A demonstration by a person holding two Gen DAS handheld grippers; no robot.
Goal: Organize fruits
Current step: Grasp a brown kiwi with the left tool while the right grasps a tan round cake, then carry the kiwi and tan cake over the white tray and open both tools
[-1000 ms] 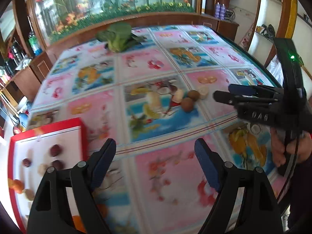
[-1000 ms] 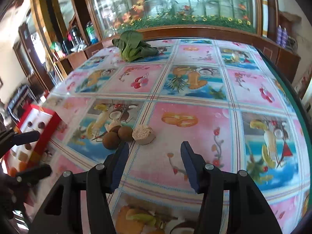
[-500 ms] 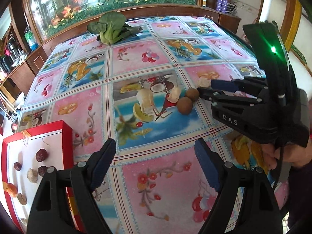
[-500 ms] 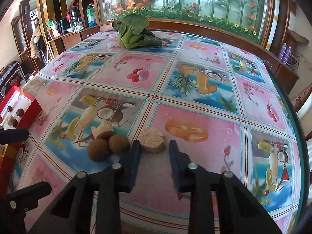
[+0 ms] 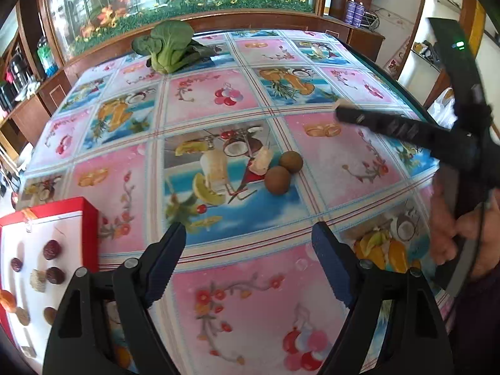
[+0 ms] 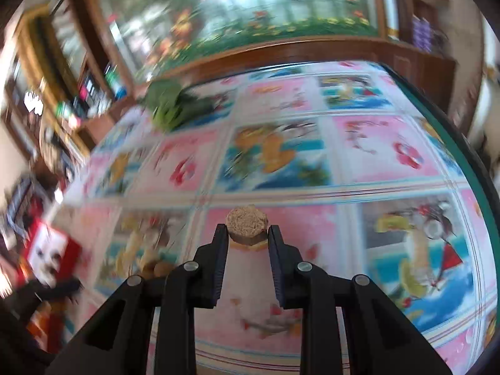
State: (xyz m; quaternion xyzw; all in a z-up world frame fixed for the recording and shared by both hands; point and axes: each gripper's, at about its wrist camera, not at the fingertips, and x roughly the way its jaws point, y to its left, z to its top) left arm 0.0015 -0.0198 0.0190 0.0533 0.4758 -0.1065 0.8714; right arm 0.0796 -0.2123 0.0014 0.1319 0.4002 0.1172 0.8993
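My right gripper [image 6: 246, 238] is shut on a tan round cake-like piece [image 6: 247, 226] and holds it above the table; it also shows in the left wrist view [image 5: 340, 111], raised over the cloth. Two brown round fruits [image 5: 282, 172] and a pale slice [image 5: 262, 162] lie together mid-table. My left gripper [image 5: 247, 256] is open and empty, low over the near part of the table. A red box with a white tray [image 5: 72, 218] at the left holds several dark red fruits [image 5: 51, 249] and other pieces.
A green leafy vegetable [image 5: 168, 47] lies at the far side of the table. The fruit-patterned tablecloth [image 5: 312, 78] covers the table; its edge [image 6: 462, 143] runs along the right. Wooden cabinets [image 5: 218, 18] stand behind it.
My right gripper closed on the tan piece beside the brown fruits and lifted it off the table. The right wrist view is now blurred from motion. The left gripper stayed open.
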